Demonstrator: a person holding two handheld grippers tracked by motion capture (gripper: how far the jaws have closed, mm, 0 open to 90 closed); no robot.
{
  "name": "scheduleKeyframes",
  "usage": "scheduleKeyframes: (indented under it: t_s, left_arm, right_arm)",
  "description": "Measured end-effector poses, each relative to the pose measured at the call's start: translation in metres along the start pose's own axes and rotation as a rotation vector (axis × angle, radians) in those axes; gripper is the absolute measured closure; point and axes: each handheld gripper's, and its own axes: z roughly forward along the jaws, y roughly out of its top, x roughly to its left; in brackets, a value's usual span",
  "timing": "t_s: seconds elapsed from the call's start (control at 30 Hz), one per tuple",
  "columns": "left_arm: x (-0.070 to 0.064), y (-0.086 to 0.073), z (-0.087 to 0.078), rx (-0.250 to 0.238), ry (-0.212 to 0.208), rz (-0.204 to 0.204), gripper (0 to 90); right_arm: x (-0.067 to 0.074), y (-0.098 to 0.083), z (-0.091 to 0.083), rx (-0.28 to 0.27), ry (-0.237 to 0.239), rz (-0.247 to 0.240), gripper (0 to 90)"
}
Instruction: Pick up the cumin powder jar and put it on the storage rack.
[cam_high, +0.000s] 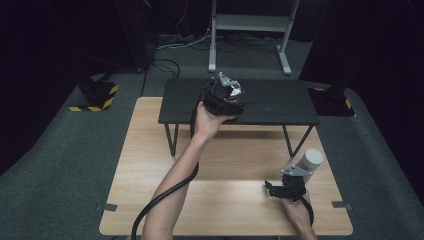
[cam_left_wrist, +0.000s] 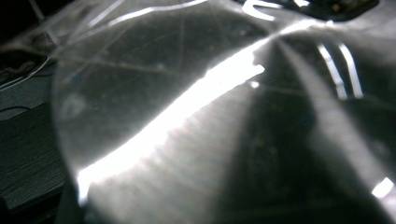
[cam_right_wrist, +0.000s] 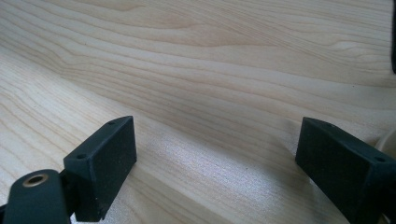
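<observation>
My left gripper (cam_high: 231, 95) hovers over the black raised shelf (cam_high: 280, 105) at the back of the table, held in a hand that reaches forward. A clear, shiny object (cam_left_wrist: 187, 121) sits right in front of its camera, lit by a bright glare streak; what it is I cannot tell. The jaws are hidden behind it, and the gripper appears shut on it. My right gripper (cam_high: 270, 189) (cam_right_wrist: 215, 149) rests low over the wooden table (cam_high: 225, 165) near the front right. It is open, with bare wood between its black pads (cam_right_wrist: 105, 161).
A white cylinder (cam_high: 312, 159) stands on the table just behind and right of the right gripper. The black shelf stands on thin legs (cam_high: 172, 140) across the table's far half. A grey metal stand (cam_high: 250, 22) is on the floor beyond.
</observation>
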Motion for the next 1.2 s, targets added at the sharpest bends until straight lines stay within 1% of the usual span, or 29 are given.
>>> scheduleKeyframes:
  t_s: [0.07, 0.1, 0.13, 0.27, 0.43, 0.5, 0.67, 0.73, 0.83, 1.07, 1.13, 1.17, 1.2]
  left_arm:
    - [0.003, 0.0, 0.003, 0.003, 0.009, -0.008, 31.3]
    - [0.005, 0.0, 0.005, 0.009, 0.019, -0.016, 31.3]
    - [0.005, 0.001, 0.007, 0.015, 0.027, -0.016, 31.3]
    - [0.007, 0.001, 0.01, 0.025, 0.038, -0.027, 31.3]
    - [0.01, 0.002, 0.013, 0.026, 0.035, -0.034, 31.3]
    - [0.012, 0.0, 0.014, 0.022, 0.027, -0.041, 31.3]
    - [0.013, 0.0, 0.015, 0.022, 0.025, -0.044, 31.2]
    - [0.013, -0.003, 0.015, 0.011, 0.024, -0.046, 31.2]
    - [0.013, -0.005, 0.015, 0.004, 0.023, -0.047, 31.1]
    - [0.013, -0.004, 0.015, 0.005, 0.026, -0.045, 30.9]
    - [0.01, -0.003, 0.015, 0.01, 0.037, -0.034, 30.9]
    - [0.006, -0.002, 0.016, 0.018, 0.047, -0.018, 28.7]
    - [0.006, -0.002, 0.017, 0.023, 0.045, -0.016, 26.5]
  right_arm:
    - [0.0, 0.0, 0.0, 0.0, 0.001, -0.001, 11.6]
    - [0.0, -0.001, 0.0, 0.0, 0.001, -0.003, 11.6]
    - [0.0, -0.001, -0.001, -0.001, 0.001, -0.003, 11.6]
    - [0.0, -0.001, -0.001, -0.001, 0.0, -0.003, 11.6]
    - [0.0, -0.001, -0.001, -0.003, 0.002, -0.002, 11.6]
    - [-0.001, -0.002, -0.001, -0.005, 0.002, -0.003, 11.6]
    - [0.0, -0.002, -0.001, -0.005, -0.001, -0.005, 11.6]
    - [0.0, -0.002, -0.001, -0.005, -0.002, -0.008, 11.6]
    - [0.001, -0.002, -0.001, -0.005, -0.003, -0.008, 11.6]
    - [0.001, -0.002, -0.001, -0.004, -0.002, -0.004, 11.6]
    - [0.001, -0.002, -0.002, -0.004, -0.002, -0.003, 11.6]
    - [0.001, -0.002, -0.002, -0.004, -0.002, -0.003, 11.6]
    - [0.001, -0.002, -0.002, -0.003, -0.002, -0.005, 11.6]
